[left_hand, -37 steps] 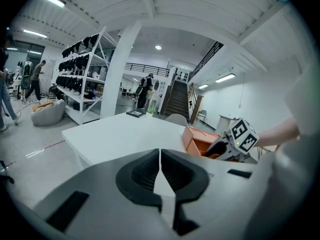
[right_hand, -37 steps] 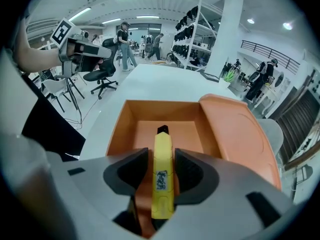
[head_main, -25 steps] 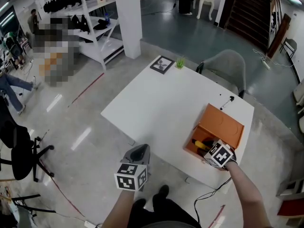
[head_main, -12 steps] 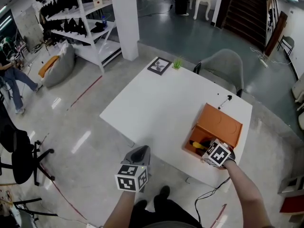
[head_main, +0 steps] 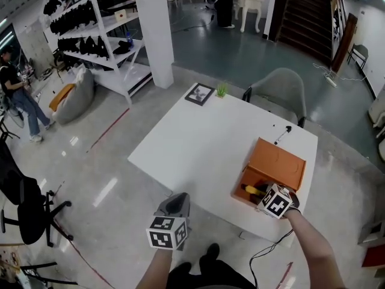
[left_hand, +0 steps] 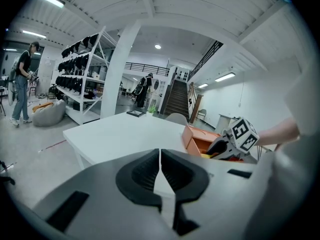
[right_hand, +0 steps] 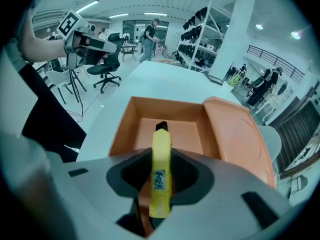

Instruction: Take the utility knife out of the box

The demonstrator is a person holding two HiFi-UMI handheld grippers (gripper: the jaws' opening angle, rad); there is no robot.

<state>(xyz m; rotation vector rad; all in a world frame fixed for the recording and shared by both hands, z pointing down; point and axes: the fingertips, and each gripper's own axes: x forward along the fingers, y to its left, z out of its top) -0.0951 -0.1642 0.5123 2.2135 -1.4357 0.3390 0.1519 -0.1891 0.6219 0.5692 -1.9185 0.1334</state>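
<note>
Already the right claw [right_hand: 160, 196] has just been closing and now clamps the yellow utility knife [right_hand: 161, 156]. The knife's long axis runs straight out along the jaws, black tip aimed down into the open orange box [right_hand: 120, 129] on the bench [head_main: 204, 137]. Getting clear likely means pulling up and back. The left claw [left_hand: 160, 176], clenched and empty, hangs well apart.
</note>
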